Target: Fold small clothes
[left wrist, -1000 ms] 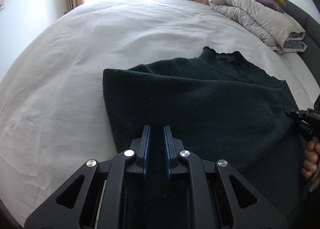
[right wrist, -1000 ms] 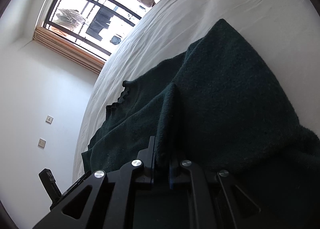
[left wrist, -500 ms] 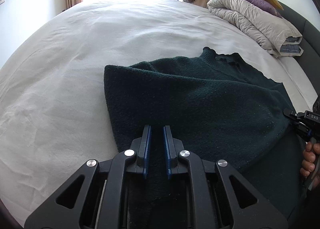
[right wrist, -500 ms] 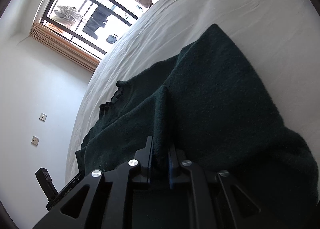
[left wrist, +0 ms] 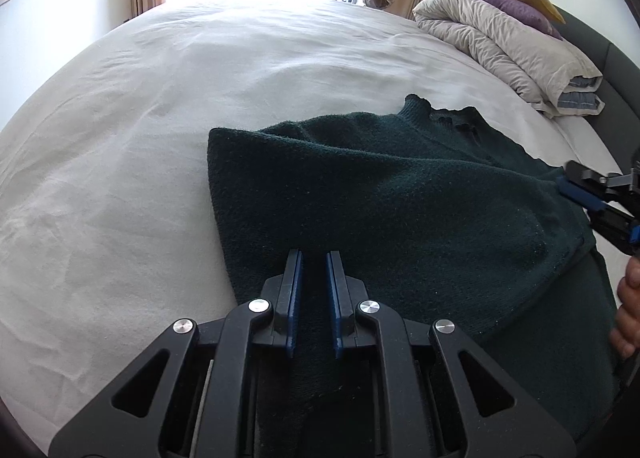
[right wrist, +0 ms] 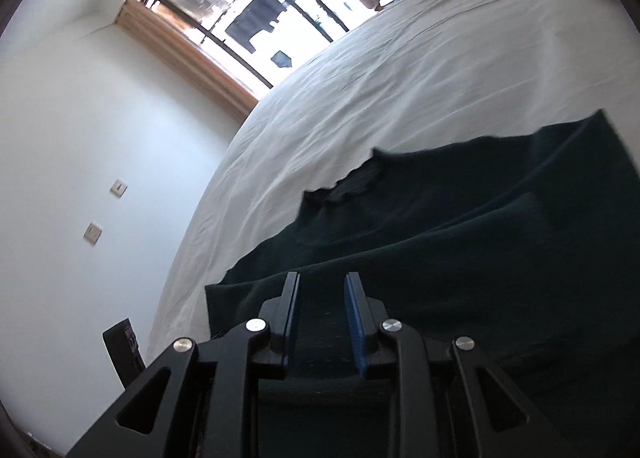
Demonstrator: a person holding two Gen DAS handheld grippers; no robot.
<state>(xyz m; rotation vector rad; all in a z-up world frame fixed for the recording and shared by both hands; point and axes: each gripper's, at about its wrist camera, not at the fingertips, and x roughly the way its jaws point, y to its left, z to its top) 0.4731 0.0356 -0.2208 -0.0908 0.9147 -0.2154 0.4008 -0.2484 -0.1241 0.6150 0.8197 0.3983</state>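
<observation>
left wrist view: left tongs (left wrist: 313, 258) clench the dark green sweater (left wrist: 400, 194) on the bed (left wrist: 160, 98); right tongs (right wrist: 322, 282) are opening, released.

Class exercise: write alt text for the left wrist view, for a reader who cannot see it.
A dark green sweater lies partly folded on a white bed, its near edge pinched in the left gripper. At the right edge, the right gripper is opening, its pads clear of the fabric. Rolled bedding sits by the headboard.

R hand-held gripper (right wrist: 322, 312) opening over sweater (right wrist: 460, 258).
</observation>
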